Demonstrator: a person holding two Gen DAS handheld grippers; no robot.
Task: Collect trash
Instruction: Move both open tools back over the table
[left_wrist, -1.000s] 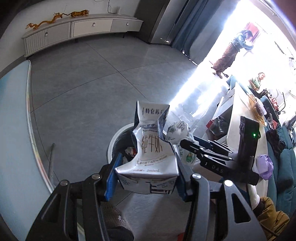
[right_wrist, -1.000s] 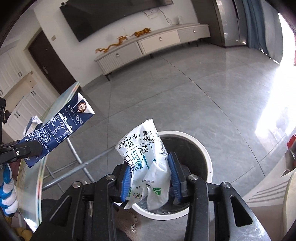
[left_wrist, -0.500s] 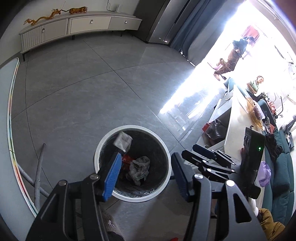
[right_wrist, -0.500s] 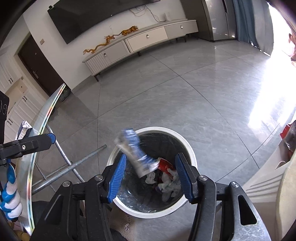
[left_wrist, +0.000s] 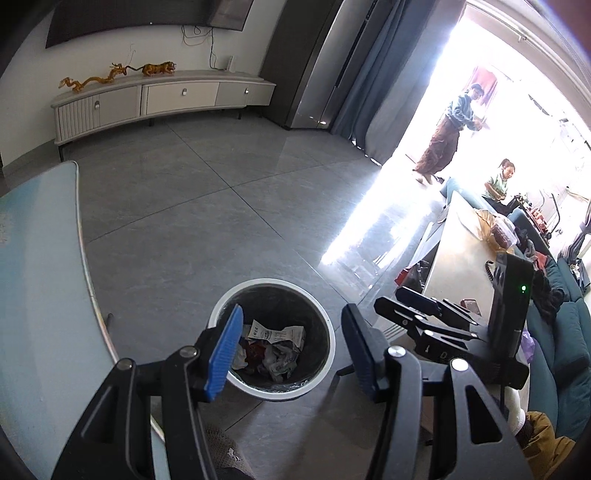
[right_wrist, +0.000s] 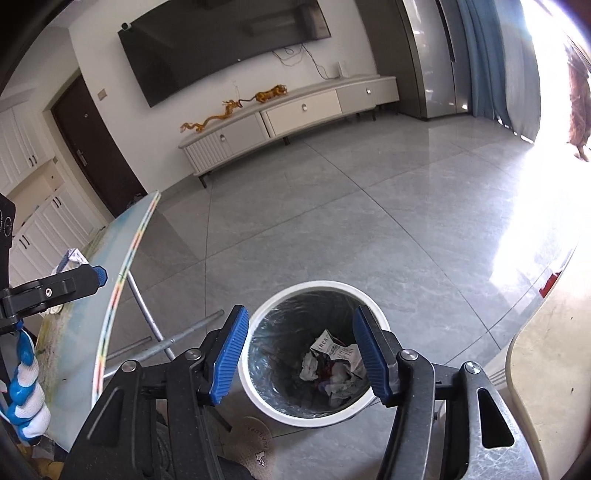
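Note:
A white-rimmed trash bin with a dark liner stands on the grey floor. It also shows in the right wrist view. Crumpled milk cartons and wrappers lie at its bottom, seen too in the right wrist view. My left gripper is open and empty above the bin. My right gripper is open and empty above the bin. The right gripper shows to the right in the left wrist view. The left gripper shows at the left in the right wrist view.
A glass-topped table with metal legs stands left of the bin. A beige table with clutter and a teal sofa are at right. A TV cabinet is at the far wall. Two people are by the bright doorway.
Both grippers have opened and dropped their milk cartons into the bin. Both cameras have tilted up a little.

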